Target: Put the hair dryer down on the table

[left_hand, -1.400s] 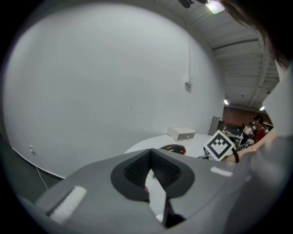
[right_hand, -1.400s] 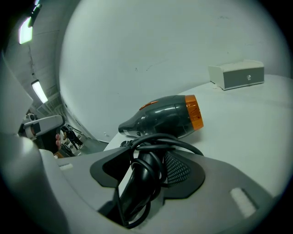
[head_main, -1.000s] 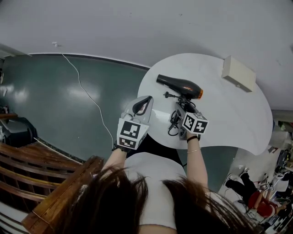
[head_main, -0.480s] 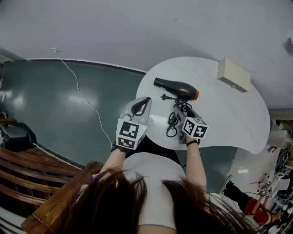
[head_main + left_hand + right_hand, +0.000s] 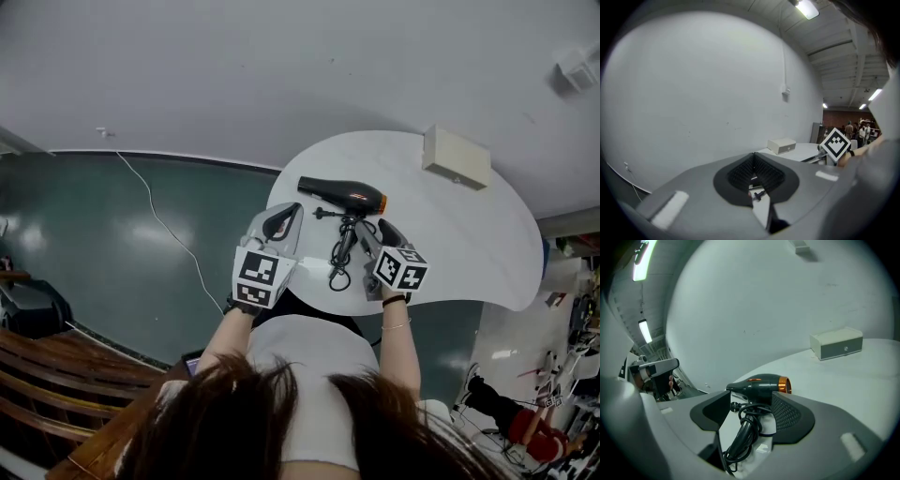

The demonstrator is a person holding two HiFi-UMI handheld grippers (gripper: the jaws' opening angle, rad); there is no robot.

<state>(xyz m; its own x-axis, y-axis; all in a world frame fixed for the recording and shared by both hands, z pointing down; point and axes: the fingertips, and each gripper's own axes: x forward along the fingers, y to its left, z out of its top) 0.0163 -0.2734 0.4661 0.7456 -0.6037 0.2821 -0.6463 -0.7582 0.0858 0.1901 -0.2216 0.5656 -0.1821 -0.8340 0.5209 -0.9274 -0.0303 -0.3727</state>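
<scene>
A black hair dryer (image 5: 342, 195) with an orange nozzle ring lies on its side on the round white table (image 5: 469, 234). Its handle and coiled cord (image 5: 339, 253) trail toward me. My right gripper (image 5: 375, 230) hovers just right of the cord, open, its pads touching nothing. In the right gripper view the hair dryer (image 5: 759, 384) and cord (image 5: 743, 437) show in the gap of the right gripper (image 5: 750, 401). My left gripper (image 5: 292, 208) hangs over the table's left edge, shut and empty; its tips meet in the left gripper view (image 5: 753, 157).
A white box (image 5: 457, 157) stands at the table's far side, beyond the dryer. Dark green floor surrounds the table, with a thin white cable (image 5: 159, 225) across it. Wooden benches (image 5: 56, 375) sit at lower left. A person (image 5: 525, 436) is on the floor at lower right.
My right gripper has drawn back from the hair dryer toward me, leaving dryer and cord lying on the table. The left gripper has barely moved.
</scene>
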